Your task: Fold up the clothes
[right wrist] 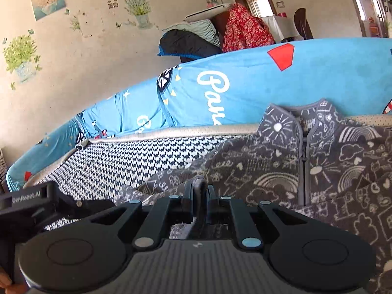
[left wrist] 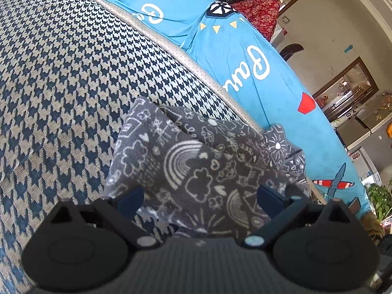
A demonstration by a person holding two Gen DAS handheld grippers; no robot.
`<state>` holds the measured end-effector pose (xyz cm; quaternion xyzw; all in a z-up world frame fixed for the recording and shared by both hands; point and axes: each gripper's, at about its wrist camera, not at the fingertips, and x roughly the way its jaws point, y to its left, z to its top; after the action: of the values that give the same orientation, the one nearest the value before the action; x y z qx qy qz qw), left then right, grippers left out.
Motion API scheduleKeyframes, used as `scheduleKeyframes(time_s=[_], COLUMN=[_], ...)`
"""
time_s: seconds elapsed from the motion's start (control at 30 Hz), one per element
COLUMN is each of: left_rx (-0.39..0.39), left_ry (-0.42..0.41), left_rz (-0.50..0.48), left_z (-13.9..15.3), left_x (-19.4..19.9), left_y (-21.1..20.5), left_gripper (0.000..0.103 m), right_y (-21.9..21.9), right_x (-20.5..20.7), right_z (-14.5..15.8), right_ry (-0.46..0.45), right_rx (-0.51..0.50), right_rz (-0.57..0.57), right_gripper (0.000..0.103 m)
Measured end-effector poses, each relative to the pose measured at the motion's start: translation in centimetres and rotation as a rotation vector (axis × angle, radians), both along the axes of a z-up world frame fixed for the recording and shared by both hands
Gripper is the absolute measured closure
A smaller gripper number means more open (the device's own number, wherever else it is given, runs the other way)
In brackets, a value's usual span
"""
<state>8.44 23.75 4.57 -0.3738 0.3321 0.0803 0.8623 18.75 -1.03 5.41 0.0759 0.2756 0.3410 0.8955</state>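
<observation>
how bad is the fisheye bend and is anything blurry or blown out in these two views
Left wrist: strong bend, the houndstooth cushion bulges; grey patterned garment sharp, left tool body soft.
Right wrist: blue cover arcs; doorway blown out; right tool fairly sharp, clamped on a grey fold.

Surface: houndstooth sofa seat (left wrist: 61, 78), beige perforated trim along its back edge.
On it: grey doodle-print fleece jacket (left wrist: 196, 161), spread near the back edge, collar touching the trim.

Lower part of the grey jacket (left wrist: 196, 171) behind the left gripper's body, sleeve end cut off
</observation>
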Motion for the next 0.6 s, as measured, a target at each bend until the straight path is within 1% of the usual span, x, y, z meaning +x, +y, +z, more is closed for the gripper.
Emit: scheduleKeyframes(time_s=[0.2,0.4,0.47,0.6], left_rx=[-0.005,0.002,0.007,0.018], left_ry=[-0.006,-0.008,-0.005,0.003], left_rz=[-0.02,-0.048,-0.057,-0.072], left_z=[0.0,0.0,0.0,-0.1], left_x=[0.7,1.2,1.4,1.8], left_y=[-1.3,-2.7,-3.2,-4.0], left_gripper=[0.004,0.004,0.004,0.004], right_y=[-3.7,-7.8,-9.0,-10.9], right_x=[0.9,1.5,1.5,1.7], right_z=[2.7,4.3,4.6,4.7], right_ry=[-0.038,-0.066,-0.078,-0.083], right_rx=[0.07,0.082,0.068,-0.008], right_rz=[-0.11,-0.242,-0.286,-0.384], right_gripper=[0.092,0.092,0.092,0.092])
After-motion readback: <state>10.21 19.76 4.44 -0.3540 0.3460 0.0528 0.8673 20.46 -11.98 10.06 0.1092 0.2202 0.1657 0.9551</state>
